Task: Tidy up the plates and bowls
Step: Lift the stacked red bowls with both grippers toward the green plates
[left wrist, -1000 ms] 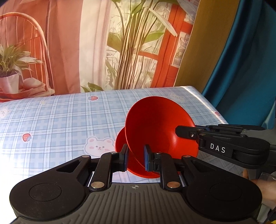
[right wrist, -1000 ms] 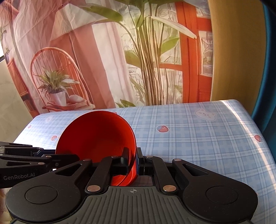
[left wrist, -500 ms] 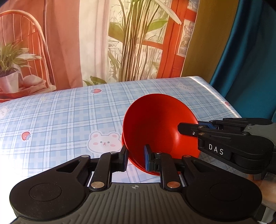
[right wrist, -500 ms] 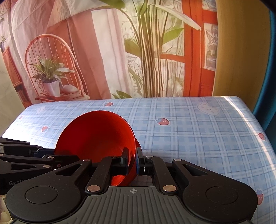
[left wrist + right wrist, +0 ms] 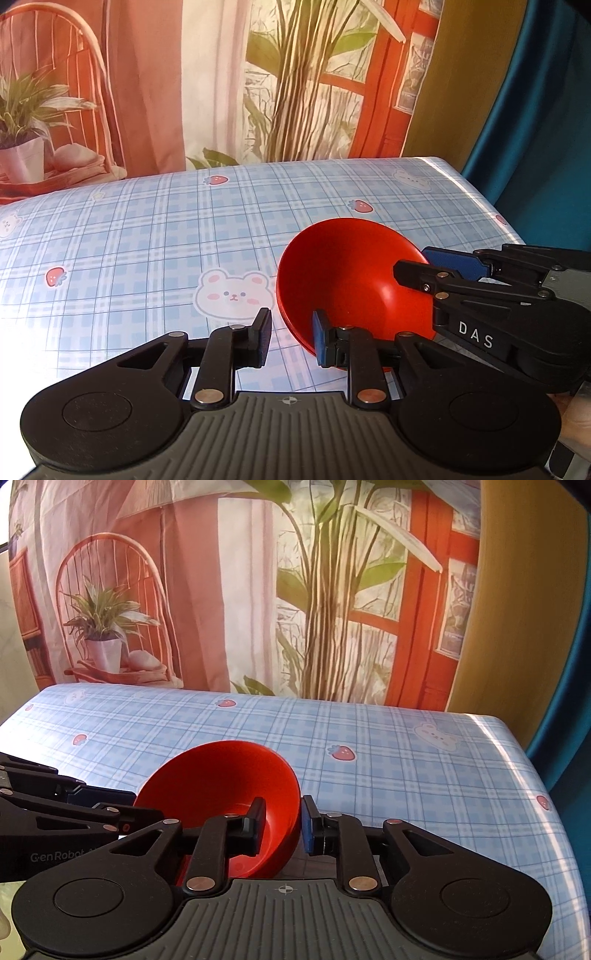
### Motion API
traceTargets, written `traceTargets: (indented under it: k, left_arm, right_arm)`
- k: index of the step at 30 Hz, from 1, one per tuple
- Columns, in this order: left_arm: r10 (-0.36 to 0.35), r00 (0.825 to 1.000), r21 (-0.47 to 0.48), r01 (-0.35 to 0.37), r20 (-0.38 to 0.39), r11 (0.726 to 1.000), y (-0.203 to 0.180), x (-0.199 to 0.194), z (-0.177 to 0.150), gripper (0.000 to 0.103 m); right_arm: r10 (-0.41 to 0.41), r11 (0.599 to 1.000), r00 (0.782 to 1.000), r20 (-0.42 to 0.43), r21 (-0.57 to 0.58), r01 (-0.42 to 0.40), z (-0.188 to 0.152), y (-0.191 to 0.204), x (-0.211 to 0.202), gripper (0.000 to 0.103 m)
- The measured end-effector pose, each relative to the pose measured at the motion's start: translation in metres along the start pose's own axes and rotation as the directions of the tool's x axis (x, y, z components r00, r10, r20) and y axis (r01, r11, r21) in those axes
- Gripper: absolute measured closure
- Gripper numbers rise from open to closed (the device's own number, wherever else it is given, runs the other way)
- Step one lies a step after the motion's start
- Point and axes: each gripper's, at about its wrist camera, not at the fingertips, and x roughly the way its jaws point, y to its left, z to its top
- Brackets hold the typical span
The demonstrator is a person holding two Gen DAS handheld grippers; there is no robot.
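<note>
A red bowl [image 5: 351, 273] [image 5: 221, 775] sits low on the blue checked tablecloth [image 5: 147, 240], tilted a little. My left gripper [image 5: 291, 338] straddles its near-left rim, jaws opening: the blue pad is inside the bowl and the outer finger [image 5: 263, 332] stands clear of the wall. My right gripper [image 5: 283, 825] straddles the opposite rim, jaws opening too, with the wall loose between the fingers [image 5: 309, 827]. Each gripper shows in the other's view, at the bowl's side [image 5: 424, 267]. I cannot tell whether another red dish lies under the bowl.
The table's right edge [image 5: 535, 775] runs close to the bowl, with a teal curtain [image 5: 535, 129] beyond it. A printed backdrop of plants and a chair hangs behind the table. A person's hand [image 5: 576, 413] shows at the lower right.
The bowl came down from a steep tilt in the air to rest low on the cloth. Both grippers' jaws, clamped on its rim before, have spread apart.
</note>
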Motion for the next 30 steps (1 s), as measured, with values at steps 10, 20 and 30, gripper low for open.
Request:
traceTargets:
  k: [10,20,30]
  left_arm:
    - [-0.078,0.997,-0.081,0.075,-0.027,0.994,0.007,0.013,-0.003,0.078]
    - [-0.117,0.993,-0.131,0.112,-0.029,0.985,0.011,0.018,-0.006,0.080]
    - [-0.102,0.994,-0.107,0.098,-0.031,0.989,0.006,0.012,-0.010,0.082]
  right_arm:
    - [0.030,0.997,0.999,-0.037,0.074,-0.027,-0.011,-0.016,0.013,0.080]
    - [0.084,0.992,0.995,-0.062,0.095,-0.078,-0.021,-0.011,0.022,0.082]
    - [0.099,0.981,0.994,-0.040,0.170,-0.091,-0.029,-0.012,0.015,0.086]
